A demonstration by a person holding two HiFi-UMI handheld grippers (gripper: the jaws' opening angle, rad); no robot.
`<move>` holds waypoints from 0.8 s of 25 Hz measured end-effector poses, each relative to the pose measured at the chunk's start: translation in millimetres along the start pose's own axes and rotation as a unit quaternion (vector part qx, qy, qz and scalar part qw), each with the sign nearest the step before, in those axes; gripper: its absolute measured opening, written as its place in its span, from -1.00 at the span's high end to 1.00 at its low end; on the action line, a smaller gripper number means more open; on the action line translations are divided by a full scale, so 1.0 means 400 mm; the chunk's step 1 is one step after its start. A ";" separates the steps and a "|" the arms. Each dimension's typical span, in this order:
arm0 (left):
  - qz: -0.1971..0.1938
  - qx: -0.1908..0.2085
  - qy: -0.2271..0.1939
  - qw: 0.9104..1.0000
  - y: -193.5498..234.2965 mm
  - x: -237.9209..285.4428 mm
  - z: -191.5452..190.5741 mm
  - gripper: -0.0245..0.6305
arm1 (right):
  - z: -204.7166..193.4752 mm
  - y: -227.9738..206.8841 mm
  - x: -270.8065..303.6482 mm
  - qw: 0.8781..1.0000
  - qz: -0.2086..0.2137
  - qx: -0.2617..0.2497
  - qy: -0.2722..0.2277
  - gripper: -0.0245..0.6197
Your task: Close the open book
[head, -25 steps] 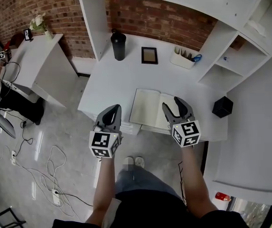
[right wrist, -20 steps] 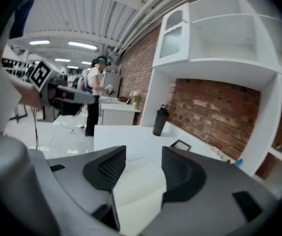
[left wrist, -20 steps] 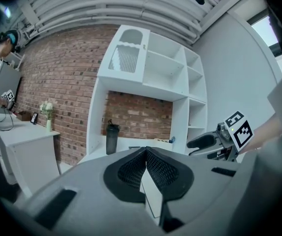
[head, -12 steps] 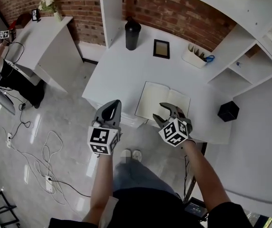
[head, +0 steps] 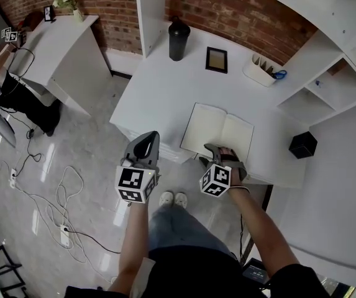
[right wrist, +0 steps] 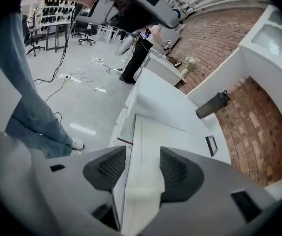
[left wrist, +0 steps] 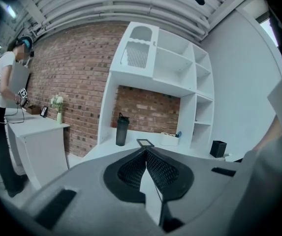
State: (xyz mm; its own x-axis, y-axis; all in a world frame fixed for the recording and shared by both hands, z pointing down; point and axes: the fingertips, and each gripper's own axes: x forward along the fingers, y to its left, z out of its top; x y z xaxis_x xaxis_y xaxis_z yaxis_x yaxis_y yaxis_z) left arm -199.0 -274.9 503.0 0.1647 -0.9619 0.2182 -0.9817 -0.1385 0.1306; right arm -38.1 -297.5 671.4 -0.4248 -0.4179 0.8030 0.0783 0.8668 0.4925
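Between the wide-apart jaws of the right tongs [right wrist: 141, 152], the near edge of the open book [head: 218, 128], left tongs [left wrist: 145, 156] closed on nothing, over the floor [head: 72, 148], book flat near the white surface's [head: 159, 85] front edge

I can read no words, numbers or brand names anywhere. The open book [head: 218, 129] on the table [head: 159, 98] shows pages that look blank. The cubes on my left gripper [head: 148, 139] and right gripper [head: 206, 154] carry only black-and-white square patterns. Any print on the dark bottle [head: 179, 40] or small frame [head: 216, 59] is too small to read.
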 end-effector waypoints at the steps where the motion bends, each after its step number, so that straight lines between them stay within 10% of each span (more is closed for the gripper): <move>1: 0.000 -0.001 0.002 1.000 0.000 -0.002 -0.005 0.90 | -0.001 0.002 0.008 1.000 -0.002 -0.005 0.007 0.27; 20: 0.018 -0.005 0.016 1.000 0.025 -0.039 -0.039 0.90 | -0.023 -0.002 0.048 0.998 -0.035 0.000 0.046 0.33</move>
State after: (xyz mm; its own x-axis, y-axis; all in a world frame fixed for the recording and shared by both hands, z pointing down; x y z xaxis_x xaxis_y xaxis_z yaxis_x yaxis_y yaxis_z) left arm -209.8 -257.8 516.0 0.1330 -0.9582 0.2531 -0.9859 -0.1018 0.1328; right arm -38.1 -308.8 689.5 -0.3453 -0.5004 0.7940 0.0506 0.8349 0.5481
